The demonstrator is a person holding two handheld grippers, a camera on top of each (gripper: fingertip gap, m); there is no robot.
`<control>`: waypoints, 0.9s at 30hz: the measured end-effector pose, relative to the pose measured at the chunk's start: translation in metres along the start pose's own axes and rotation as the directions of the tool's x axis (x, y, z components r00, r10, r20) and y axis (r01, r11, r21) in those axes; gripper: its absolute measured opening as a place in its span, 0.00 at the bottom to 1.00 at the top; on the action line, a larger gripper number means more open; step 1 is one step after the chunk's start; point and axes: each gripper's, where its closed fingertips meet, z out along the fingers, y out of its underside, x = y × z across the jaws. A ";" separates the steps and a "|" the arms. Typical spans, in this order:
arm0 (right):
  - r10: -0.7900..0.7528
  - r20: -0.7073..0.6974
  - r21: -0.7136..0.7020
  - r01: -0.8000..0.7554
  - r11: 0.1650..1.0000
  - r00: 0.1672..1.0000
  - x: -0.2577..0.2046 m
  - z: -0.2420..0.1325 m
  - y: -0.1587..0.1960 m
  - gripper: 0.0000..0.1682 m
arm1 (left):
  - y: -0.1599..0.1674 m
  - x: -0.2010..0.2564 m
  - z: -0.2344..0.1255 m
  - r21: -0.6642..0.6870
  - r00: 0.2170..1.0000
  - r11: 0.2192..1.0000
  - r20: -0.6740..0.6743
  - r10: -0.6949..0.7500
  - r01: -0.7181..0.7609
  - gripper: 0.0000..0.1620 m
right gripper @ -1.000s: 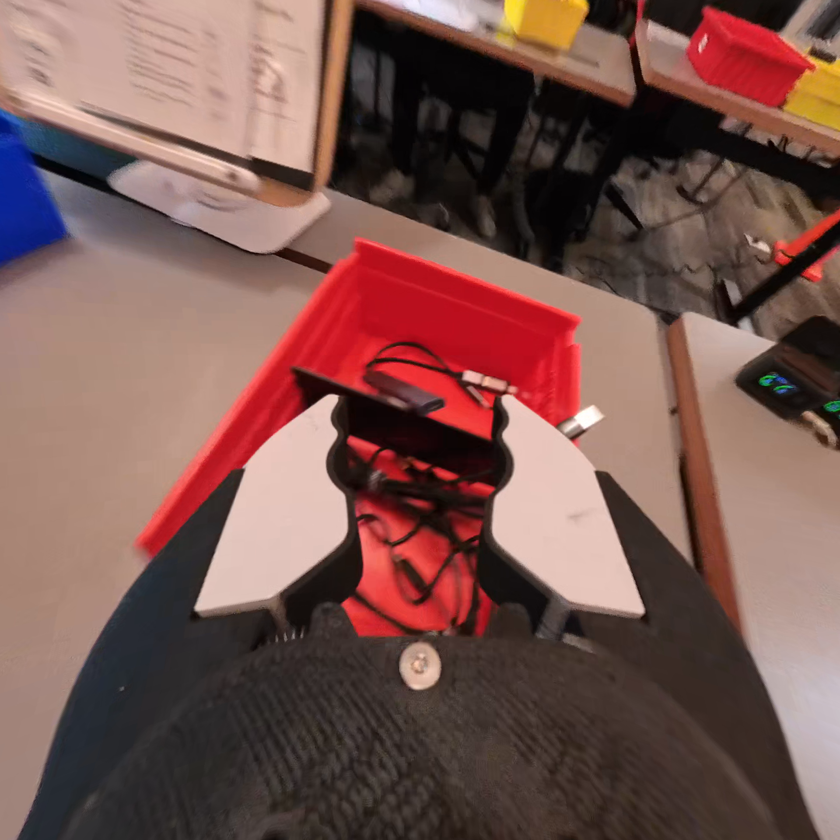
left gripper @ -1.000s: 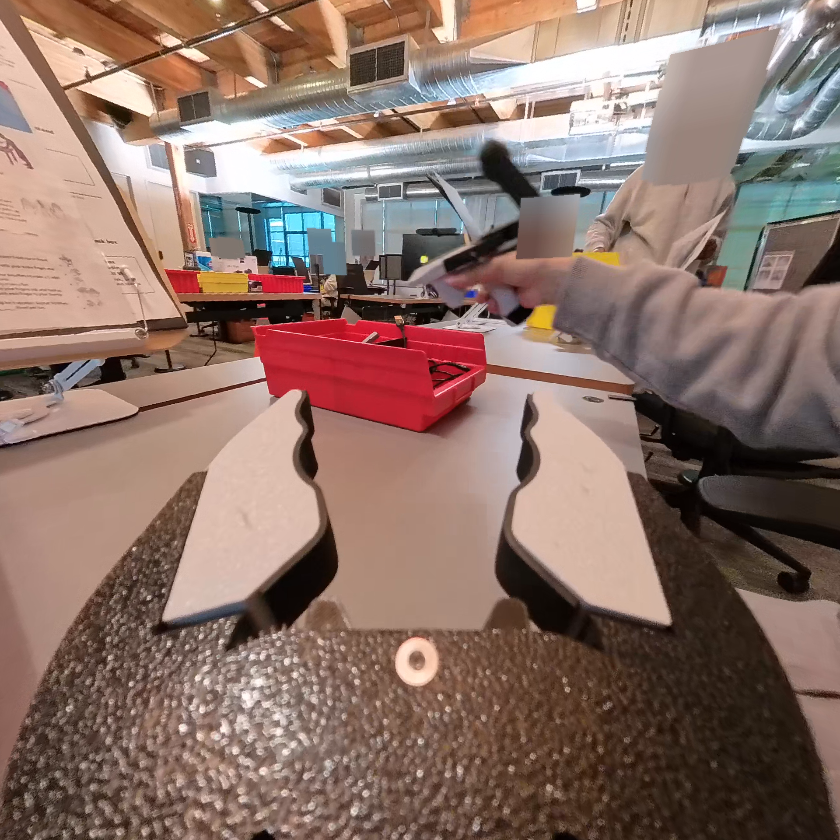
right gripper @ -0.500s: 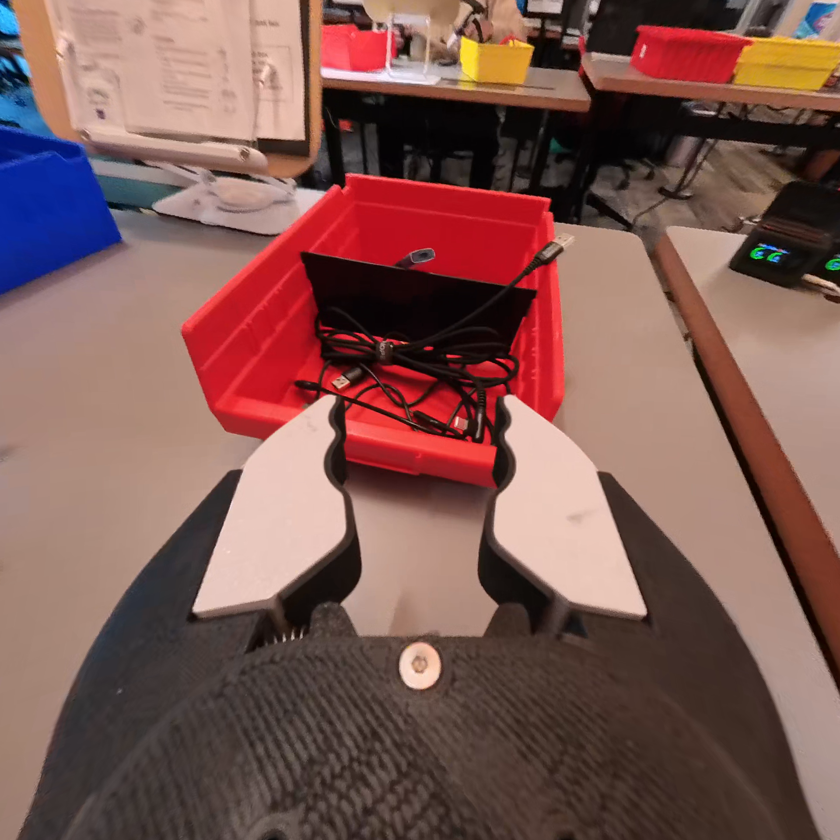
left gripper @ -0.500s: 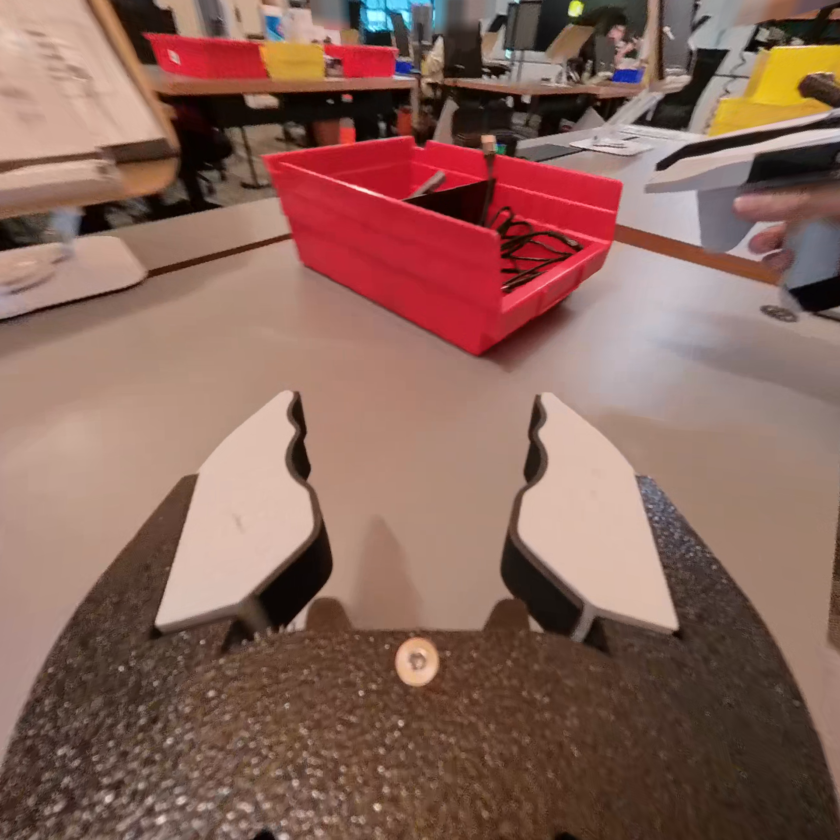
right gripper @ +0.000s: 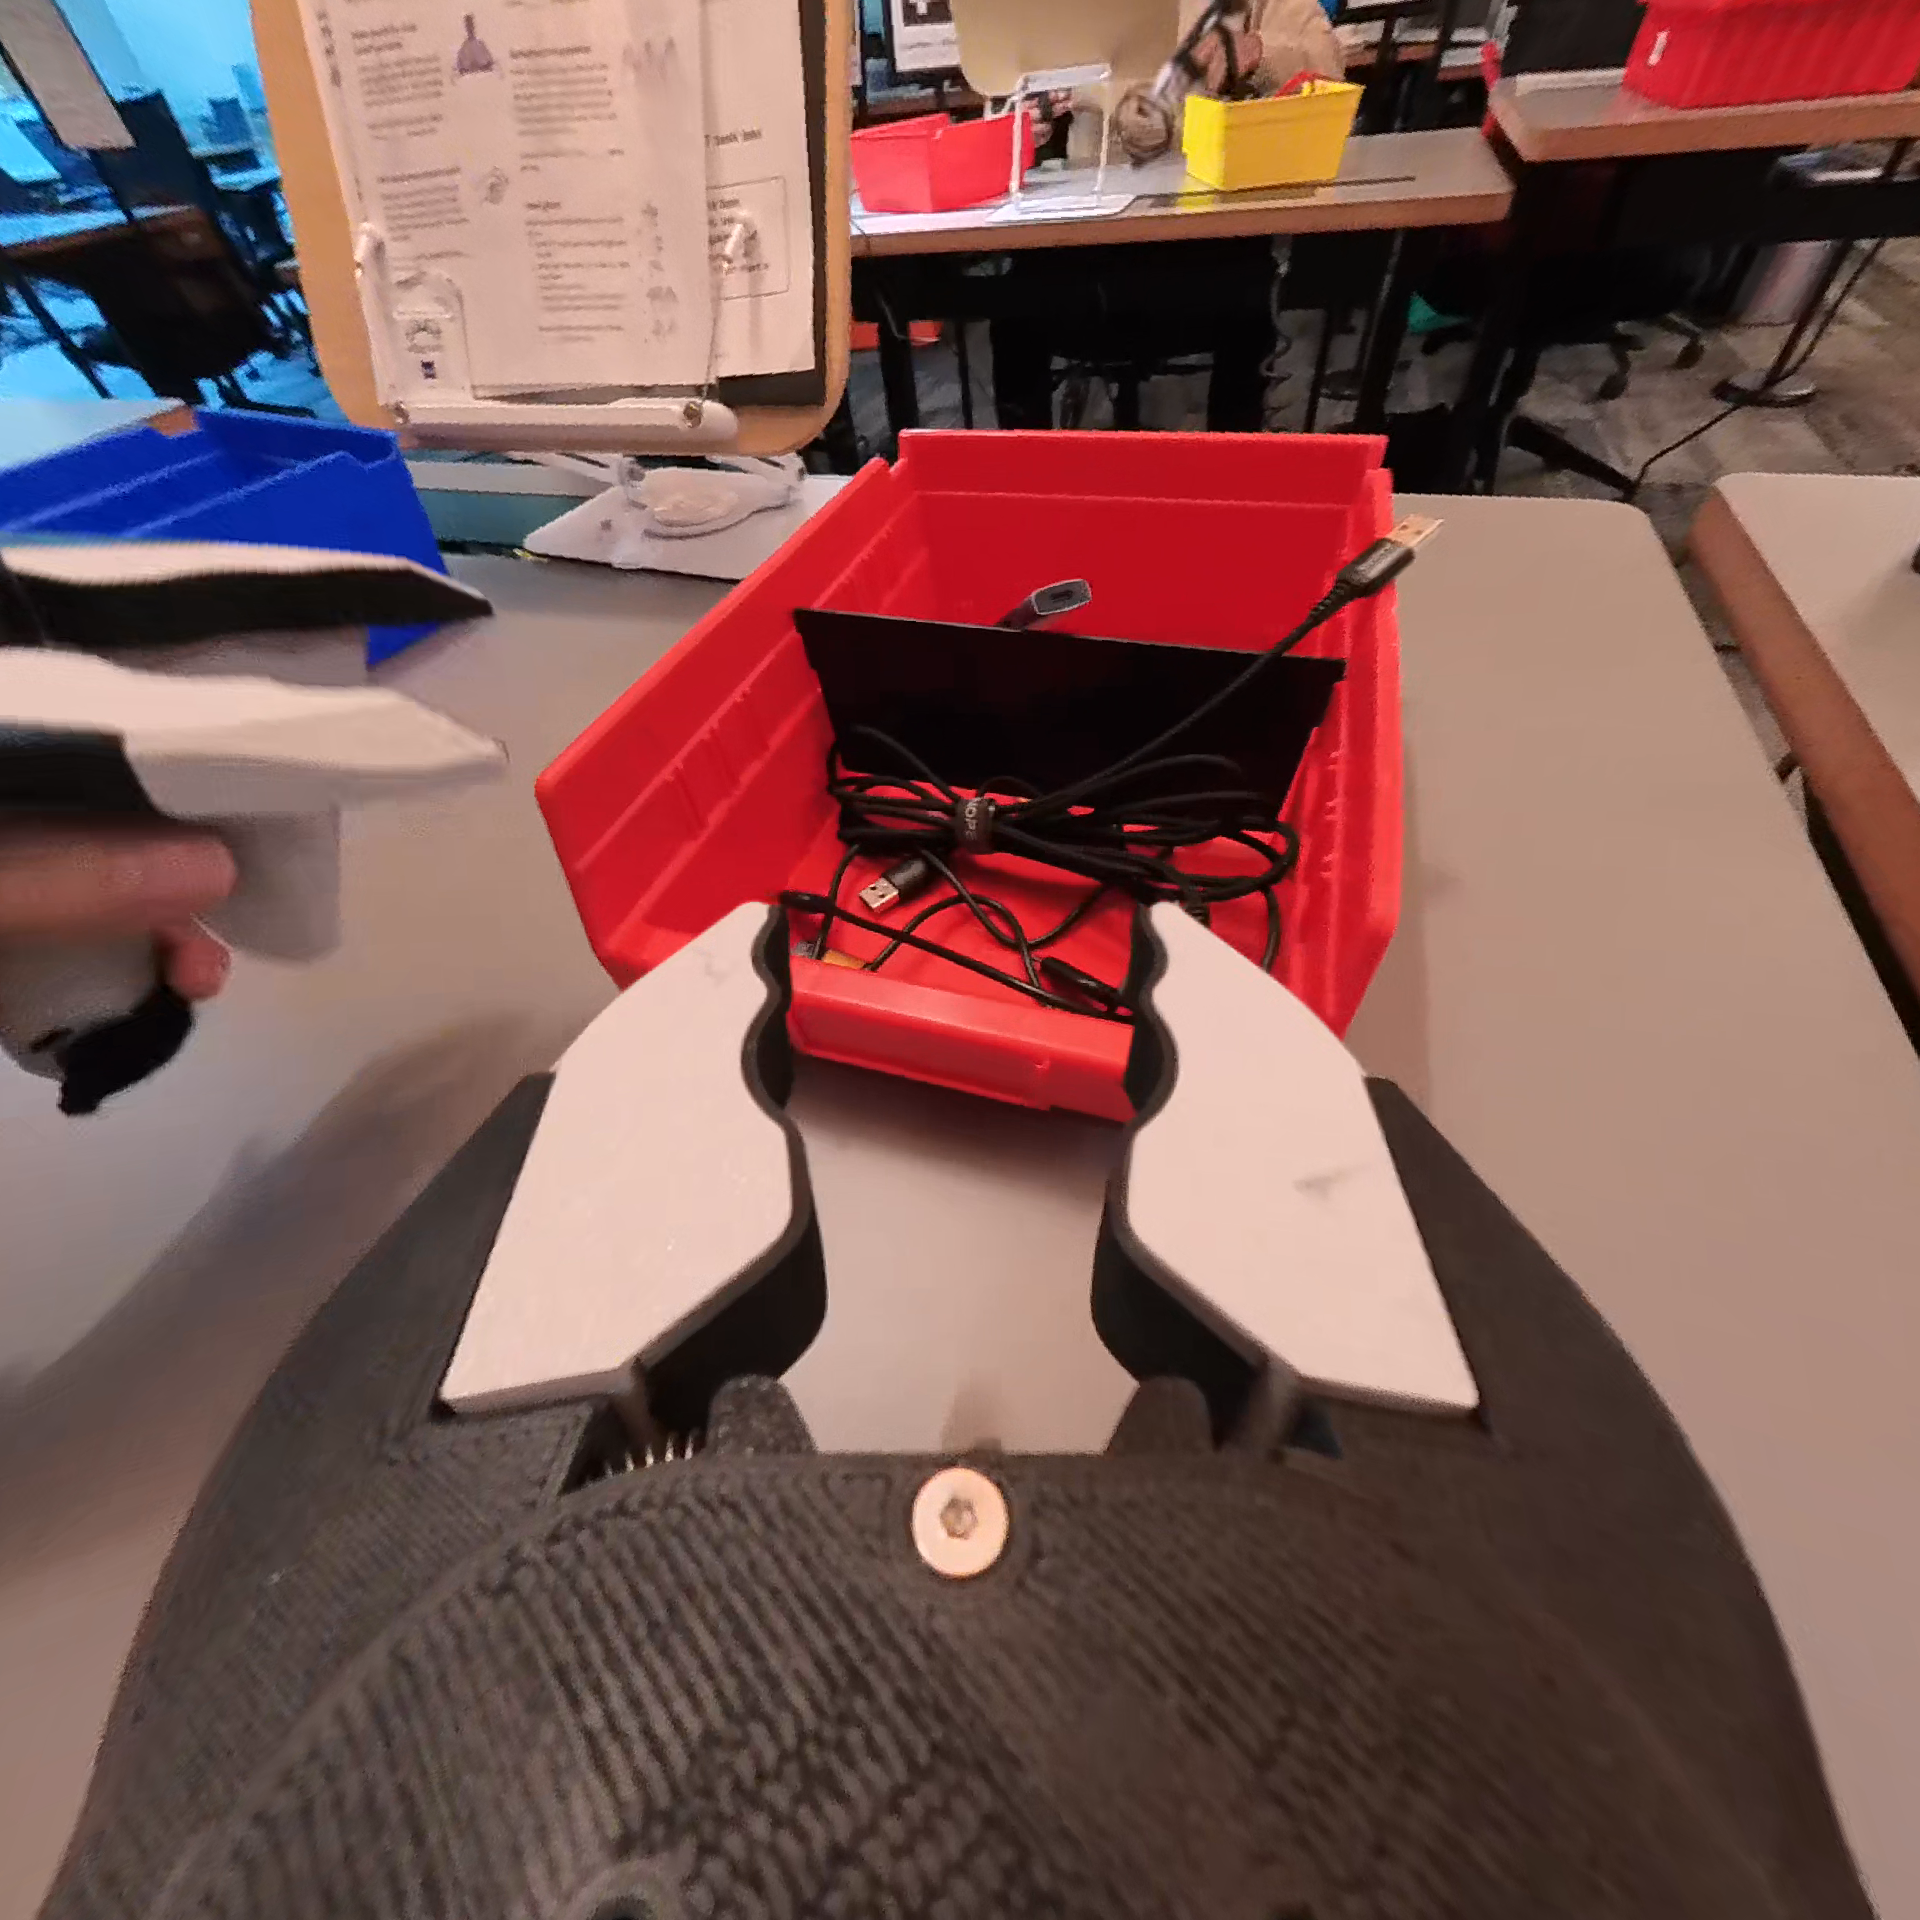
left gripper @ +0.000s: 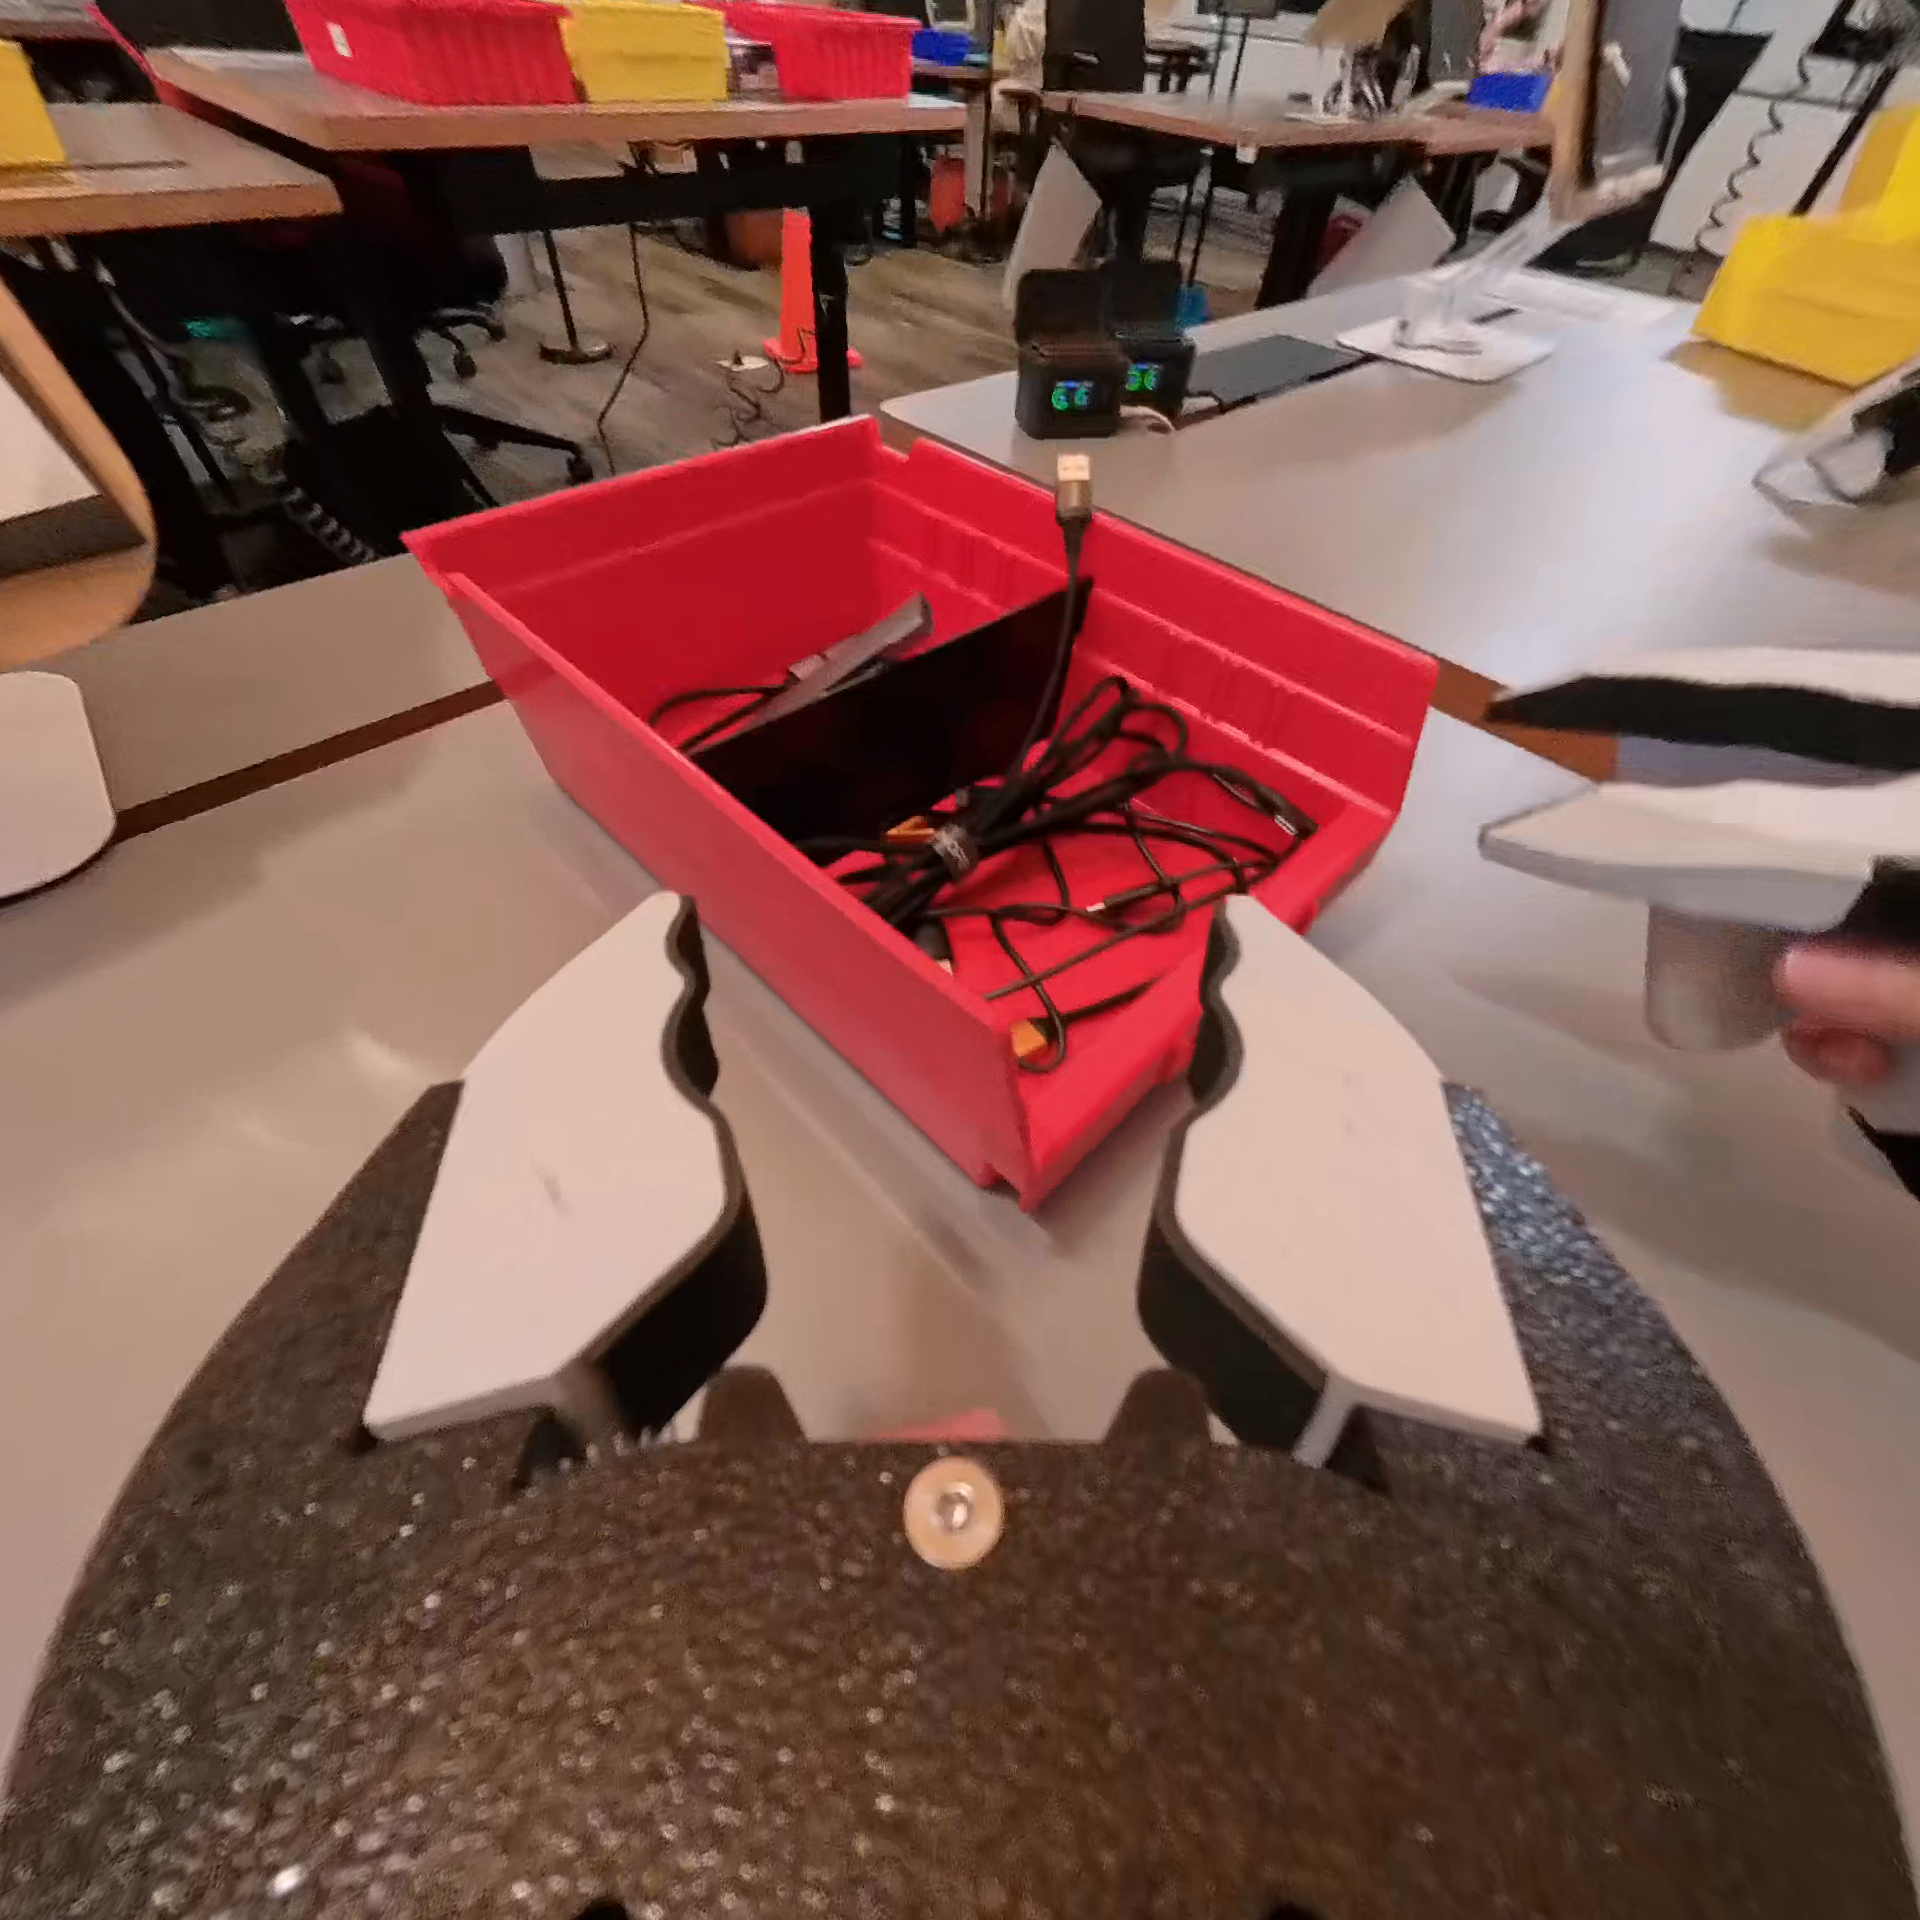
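A red bin (left gripper: 727,831) (right gripper: 665,790) stands on the grey table, split by a black divider (left gripper: 914,717) (right gripper: 1049,707). Its near part holds a tangle of black cables (left gripper: 1039,831) (right gripper: 1049,831); one USB plug (left gripper: 1073,483) (right gripper: 1408,540) sticks up over the rim. A grey adapter (left gripper: 862,655) (right gripper: 1055,601) lies behind the divider. My left gripper (left gripper: 951,925) is open and empty, just short of the bin's near corner. My right gripper (right gripper: 956,930) is open and empty at the bin's low front wall. Each gripper also shows in the other's view: the right one (left gripper: 1704,779), the left one (right gripper: 239,707).
A document stand with papers (right gripper: 561,208) and a blue bin (right gripper: 208,499) are behind the red bin on the left. Small black devices with lit displays (left gripper: 1070,384) sit on the neighbouring table. Yellow and red bins (left gripper: 644,47) stand on far desks. Both grippers' tips are roughly 15 cm from the grey adapter (right gripper: 1055,601). The USB plug (left gripper: 1073,483) is about 20 cm from my right fingertips and 25 cm from my left. Seen from the right wrist view (right gripper: 1385,559) as well.
The left gripper has tipped down and come close to the red bin's corner. The right gripper has drawn back from above the bin to its front wall. Both stayed open.
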 end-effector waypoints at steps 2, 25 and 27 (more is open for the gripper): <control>-0.008 -0.035 0.005 0.008 1.000 0.999 0.006 -0.001 -0.002 0.37 | 0.002 -0.007 0.009 -0.056 1.000 0.998 0.030 -0.006 0.008 0.54; 0.003 0.076 0.109 -0.012 0.994 0.997 -0.032 -0.008 -0.037 0.34 | 0.127 -0.102 -0.205 -0.290 0.990 0.946 -0.034 0.139 -0.142 0.03; 0.000 0.106 0.114 -0.013 0.993 0.994 -0.049 -0.004 -0.042 0.35 | 0.142 -0.111 -0.257 -0.316 0.991 0.940 -0.014 0.131 -0.128 0.03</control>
